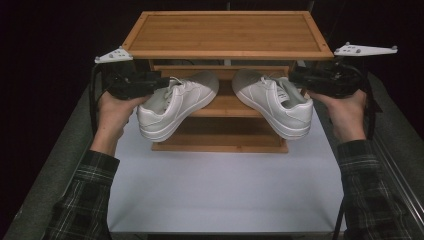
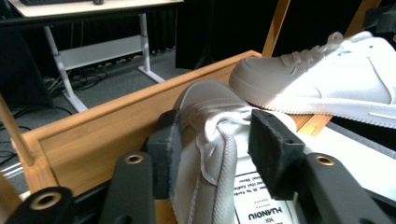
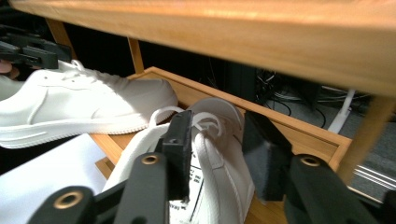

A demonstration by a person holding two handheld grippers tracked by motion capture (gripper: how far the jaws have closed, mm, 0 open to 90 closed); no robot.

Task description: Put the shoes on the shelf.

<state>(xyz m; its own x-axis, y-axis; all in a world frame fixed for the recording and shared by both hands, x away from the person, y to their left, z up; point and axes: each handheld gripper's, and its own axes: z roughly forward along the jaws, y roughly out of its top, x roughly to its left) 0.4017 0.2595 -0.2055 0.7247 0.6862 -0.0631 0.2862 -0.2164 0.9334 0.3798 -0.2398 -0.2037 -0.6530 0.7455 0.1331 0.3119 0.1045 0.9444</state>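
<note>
Two white sneakers sit toes-inward on the middle shelf (image 1: pixel 225 102) of a bamboo rack, heels jutting over its front edge. My left gripper (image 1: pixel 160 82) is at the collar of the left sneaker (image 1: pixel 175 105). In the left gripper view the jaws of this gripper (image 2: pixel 217 126) straddle that shoe's (image 2: pixel 205 100) tongue and collar, with a gap at the right pad (image 2: pixel 273 140). My right gripper (image 1: pixel 297 77) is at the right sneaker (image 1: pixel 272 102). Its jaws (image 3: pixel 217 128) stand apart around that shoe's (image 3: pixel 217 109) tongue and laces.
The rack's top tray (image 1: pixel 227 32) overhangs both shoes closely, and a lower shelf (image 1: pixel 220 145) sits beneath them. The rack stands at the far end of a white tabletop (image 1: pixel 225 185). Dark floor, cables and a desk frame (image 2: pixel 98 51) lie beyond.
</note>
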